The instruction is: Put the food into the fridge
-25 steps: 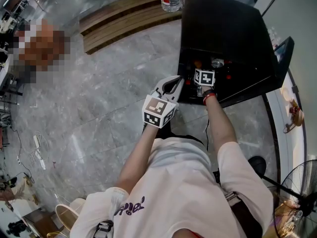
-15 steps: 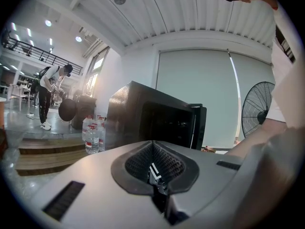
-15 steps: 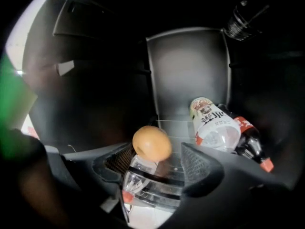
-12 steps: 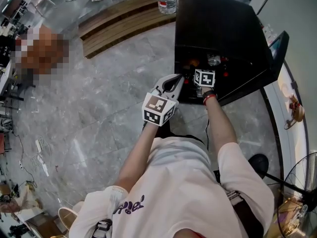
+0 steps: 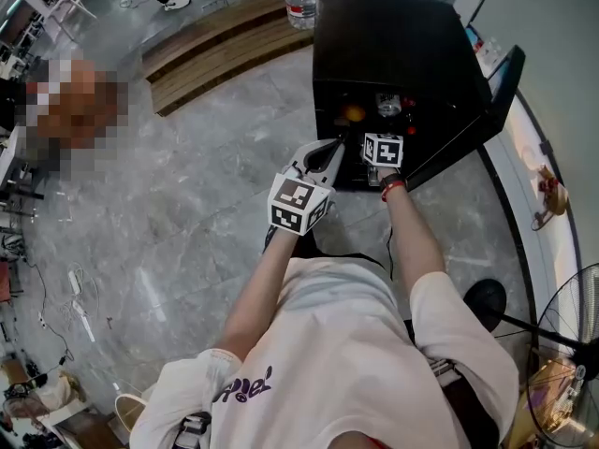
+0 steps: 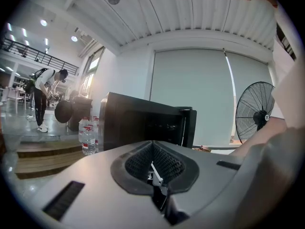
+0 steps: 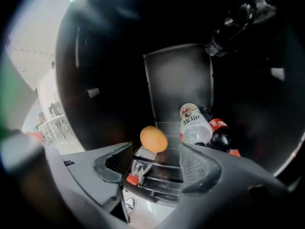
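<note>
Fridge: a small black box-shaped fridge [image 5: 402,45] stands on the grey marble floor [image 5: 187,213], with its black door [image 5: 498,87] swung open to the person's right.
Right tongs: the right tongs [image 7: 157,159] sit at the fridge's mouth, jaws wide apart and gripping nothing (the food shows through the gap, beyond the tips).
Food, centre: a round orange fruit [image 7: 153,138] rests on the dark shelf [image 7: 164,175] inside the fridge. It is right at a clear plastic bottle with a red cap [image 7: 137,165]; whether the two touch cannot be told. That bottle lies on its side, cap towards the opening.
Food, right: a clear bottle with a white label [image 7: 193,123] lies on the same shelf. A dark cola bottle with a red label [image 7: 220,130] lies close against its right side.
Left tongs: the left tongs [image 6: 153,151] are pressed together with nothing between them. The head view shows them held outside the fridge, near its front left corner and pointing towards it.
Beside the fridge: clear water bottles with red labels [image 6: 87,136] stand on a low wooden step [image 5: 225,31].
Further off: a black standing fan [image 6: 255,116] is to the right. A person in dark clothes [image 6: 45,92] bends forward in the distance.
</note>
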Action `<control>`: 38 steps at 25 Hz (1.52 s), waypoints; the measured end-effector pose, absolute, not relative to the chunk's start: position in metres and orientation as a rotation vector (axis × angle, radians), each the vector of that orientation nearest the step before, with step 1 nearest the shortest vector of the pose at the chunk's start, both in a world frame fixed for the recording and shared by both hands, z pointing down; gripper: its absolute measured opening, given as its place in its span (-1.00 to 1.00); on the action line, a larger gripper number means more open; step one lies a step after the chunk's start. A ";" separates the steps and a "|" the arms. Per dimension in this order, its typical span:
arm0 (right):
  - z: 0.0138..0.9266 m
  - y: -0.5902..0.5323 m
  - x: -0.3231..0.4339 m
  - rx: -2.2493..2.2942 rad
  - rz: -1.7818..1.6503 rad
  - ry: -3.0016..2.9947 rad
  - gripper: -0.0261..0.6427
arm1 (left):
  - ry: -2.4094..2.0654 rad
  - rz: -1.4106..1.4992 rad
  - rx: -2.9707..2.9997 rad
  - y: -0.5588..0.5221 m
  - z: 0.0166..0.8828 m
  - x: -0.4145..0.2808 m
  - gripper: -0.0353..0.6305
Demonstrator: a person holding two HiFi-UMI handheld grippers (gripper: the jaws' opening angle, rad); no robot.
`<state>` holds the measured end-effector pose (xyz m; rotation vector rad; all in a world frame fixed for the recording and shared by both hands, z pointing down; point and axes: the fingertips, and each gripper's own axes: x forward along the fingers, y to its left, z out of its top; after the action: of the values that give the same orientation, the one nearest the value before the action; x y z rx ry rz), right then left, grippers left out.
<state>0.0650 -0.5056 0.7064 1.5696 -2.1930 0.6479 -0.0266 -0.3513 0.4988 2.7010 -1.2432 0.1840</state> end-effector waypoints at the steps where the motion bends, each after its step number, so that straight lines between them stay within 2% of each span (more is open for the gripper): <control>1: 0.702 -0.501 0.068 1.575 0.647 -2.193 -0.01 | -1.241 0.184 2.702 -0.348 0.497 -0.024 -0.84; 10: 0.670 -0.465 0.090 1.609 0.607 -2.210 -0.06 | -1.246 0.195 2.700 -0.328 0.490 -0.015 -0.84; 22: 0.603 -0.413 0.103 1.591 0.571 -2.273 -0.28 | -1.274 0.199 2.688 -0.308 0.450 -0.009 -0.84; 38: 0.542 -0.369 0.124 1.644 0.532 -2.318 -0.50 | -1.356 0.155 2.582 -0.305 0.447 -0.030 -0.84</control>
<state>0.1239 -0.3689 0.5424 1.6442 -2.3184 0.5324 -0.0300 -0.3047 0.4472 2.5822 -1.3557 0.1546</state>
